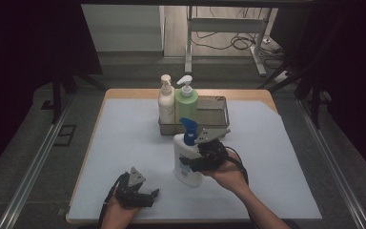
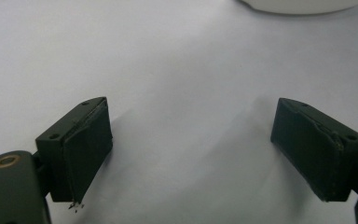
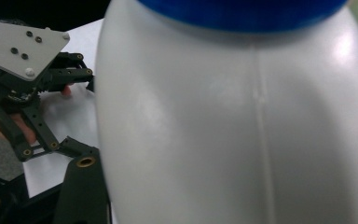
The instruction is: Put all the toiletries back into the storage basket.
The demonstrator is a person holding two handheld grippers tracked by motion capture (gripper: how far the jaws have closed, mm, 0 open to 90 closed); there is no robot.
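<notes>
A white pump bottle (image 1: 186,160) with a blue pump head (image 1: 189,130) stands upright at the middle of the white table (image 1: 124,143). My right gripper (image 1: 196,162) is shut on its body from the right side. In the right gripper view the bottle (image 3: 242,121) sits very close, with one black finger (image 3: 81,186) against its left flank. My left gripper (image 1: 148,195) lies open near the table's front edge, left of the bottle. Nothing is between its fingers (image 2: 81,144), and the bottle's base (image 2: 303,4) shows just beyond them.
A metal tray (image 1: 217,114) stands at the back centre with a cream pump bottle (image 1: 166,102) and a green pump bottle (image 1: 187,101) in its left end. A desk frame and cables lie on the floor beyond the table.
</notes>
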